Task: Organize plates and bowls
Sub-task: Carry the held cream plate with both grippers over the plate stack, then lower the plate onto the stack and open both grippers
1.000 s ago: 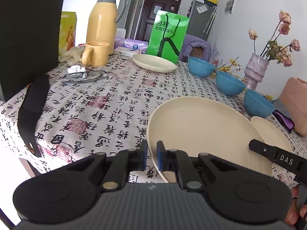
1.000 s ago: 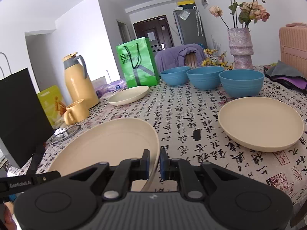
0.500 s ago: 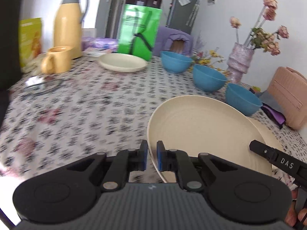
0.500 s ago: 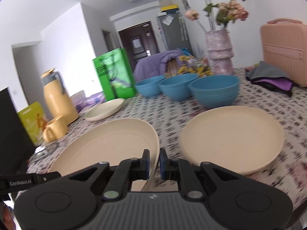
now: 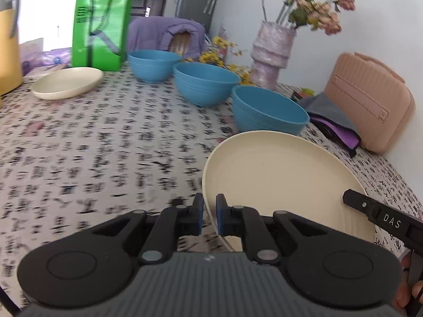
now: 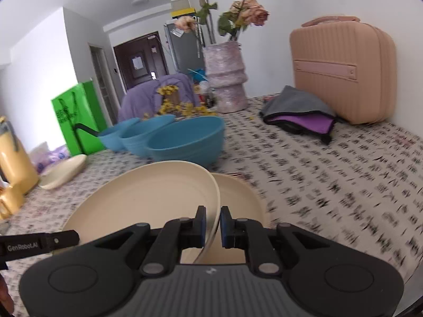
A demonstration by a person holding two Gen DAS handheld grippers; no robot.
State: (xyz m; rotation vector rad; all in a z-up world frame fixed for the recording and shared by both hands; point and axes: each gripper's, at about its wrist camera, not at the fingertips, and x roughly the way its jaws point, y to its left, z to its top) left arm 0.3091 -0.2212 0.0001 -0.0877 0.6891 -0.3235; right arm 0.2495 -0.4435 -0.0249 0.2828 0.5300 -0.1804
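Observation:
Both grippers hold one large cream plate point(image 5: 277, 182) above the patterned table. My left gripper point(image 5: 209, 216) is shut on its left rim. My right gripper point(image 6: 211, 224) is shut on the right rim of the same plate point(image 6: 142, 203). A second cream plate point(image 6: 238, 198) lies on the table just under and beyond it, mostly hidden. Three blue bowls point(image 5: 267, 111) point(image 5: 205, 83) point(image 5: 154, 64) stand in a row behind. A third cream plate point(image 5: 67, 82) sits far left by the green bag.
A green paper bag point(image 5: 101, 26), a yellow thermos point(image 5: 8, 45), a pink vase with dried flowers point(image 5: 272, 52), a pink case point(image 5: 370, 103) and a purple-grey pouch point(image 6: 298, 116) stand along the table's back and right side.
Both grippers have carried the held plate to the right, over the plate lying on the table. The bowls, vase and pink case now look closer.

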